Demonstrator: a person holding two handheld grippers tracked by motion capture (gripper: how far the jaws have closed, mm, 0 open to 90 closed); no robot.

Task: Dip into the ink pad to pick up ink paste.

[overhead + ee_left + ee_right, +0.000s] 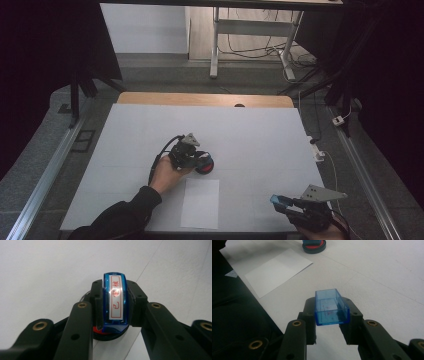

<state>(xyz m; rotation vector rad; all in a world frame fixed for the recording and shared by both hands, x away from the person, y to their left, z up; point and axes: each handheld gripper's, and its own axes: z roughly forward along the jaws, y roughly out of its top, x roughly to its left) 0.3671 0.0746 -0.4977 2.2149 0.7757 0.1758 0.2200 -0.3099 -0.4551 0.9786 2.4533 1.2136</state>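
My left gripper point(197, 159) point(115, 302) is shut on a blue stamp point(115, 298) whose white label bears red characters. The stamp points down onto a round black ink pad with a red centre point(205, 165) point(110, 333) point(314, 245) near the middle of the white table. At the table's front right, my right gripper point(281, 202) point(332, 312) is shut on the stamp's clear blue cap point(331, 307) point(281, 201), open side up, held above the surface. A white sheet of paper point(200, 202) point(277, 270) lies flat just in front of the ink pad.
The white table cover point(250, 135) ends at a wooden strip point(205, 99) along the far edge. Metal rails run down both sides. A desk frame and cables stand on the floor beyond. A dark sleeve lies along the front left edge.
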